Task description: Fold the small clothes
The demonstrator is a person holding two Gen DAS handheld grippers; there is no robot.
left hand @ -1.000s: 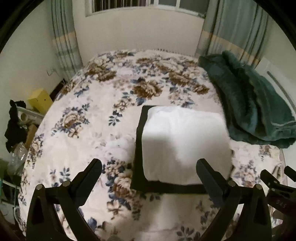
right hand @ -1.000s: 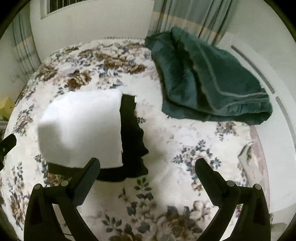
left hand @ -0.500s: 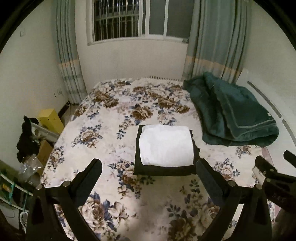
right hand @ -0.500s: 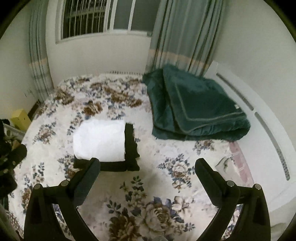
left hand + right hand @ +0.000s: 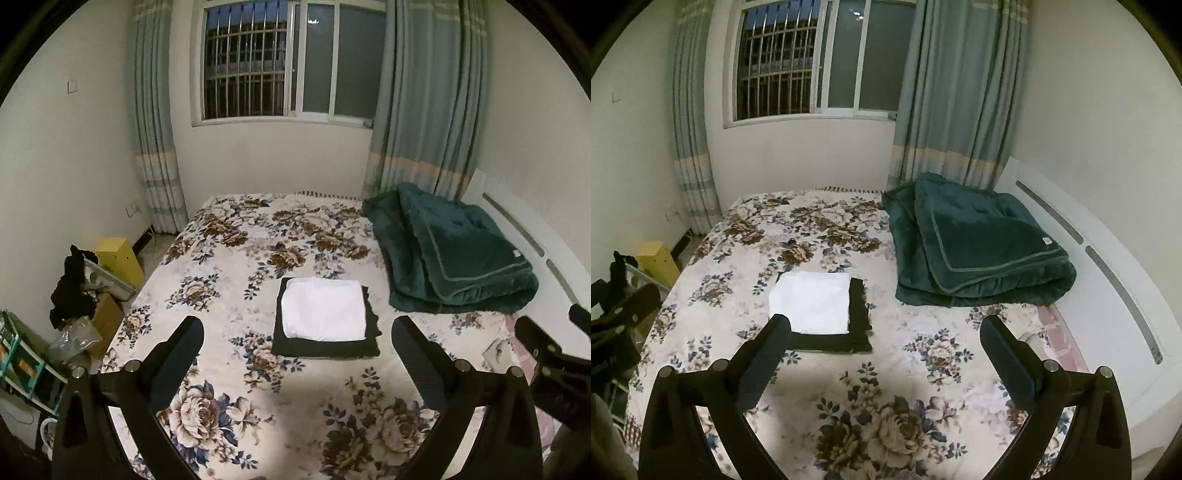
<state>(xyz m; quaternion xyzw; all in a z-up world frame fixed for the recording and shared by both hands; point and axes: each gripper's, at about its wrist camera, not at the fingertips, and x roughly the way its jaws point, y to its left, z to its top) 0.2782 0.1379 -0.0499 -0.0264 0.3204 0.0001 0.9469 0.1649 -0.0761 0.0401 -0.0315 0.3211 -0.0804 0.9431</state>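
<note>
A folded white garment (image 5: 324, 309) lies on top of a folded black garment (image 5: 325, 349) in the middle of the floral bed (image 5: 229, 288). The same stack shows in the right wrist view, white piece (image 5: 812, 307) on the black one (image 5: 858, 314). My left gripper (image 5: 297, 338) is open and empty, held well back above the bed's near part. My right gripper (image 5: 884, 334) is open and empty too, to the right of the stack and high above the bed.
A folded dark green blanket (image 5: 450, 254) lies at the bed's right side by the white headboard (image 5: 1108, 280). A yellow box (image 5: 120, 260), dark clothing and clutter (image 5: 70, 291) stand on the floor at the left. A curtained window (image 5: 284, 62) is behind.
Both grippers have pulled back and up from the stack, which now looks smaller and farther. More of the room and window has come into view. Both stay open.
</note>
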